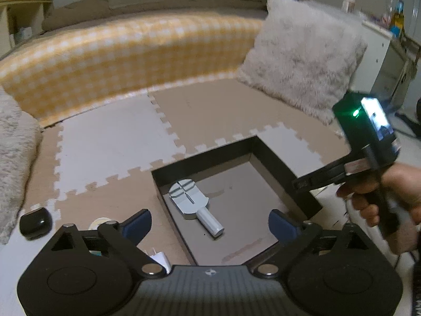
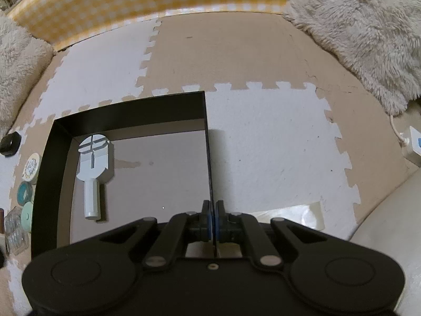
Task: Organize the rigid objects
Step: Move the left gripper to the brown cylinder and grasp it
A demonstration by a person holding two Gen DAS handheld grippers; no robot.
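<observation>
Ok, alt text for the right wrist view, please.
The right gripper is shut on the right wall of a black box. A white handled tool lies inside at the left, on a foam puzzle mat.

box [image 1: 273, 155]: near wall hidden behind the left gripper [image 1: 210, 223] body in the left wrist view; near-right corner covered by the right gripper [image 2: 212, 220] in the right wrist view
tape roll [image 1: 101, 221]: mostly hidden behind the left gripper's finger; print too small to read
white item [image 1: 160, 258]: only a corner shows past the linkage; kind cannot be told
clear containers [image 2: 14, 230]: cut off by the left edge of the right wrist view; contents unclear
hand [image 1: 389, 197]: cut off by the right edge
shelf bottles [image 1: 397, 18]: blurred, labels unreadable
power strip [image 2: 413, 144]: cut off by the right edge
</observation>
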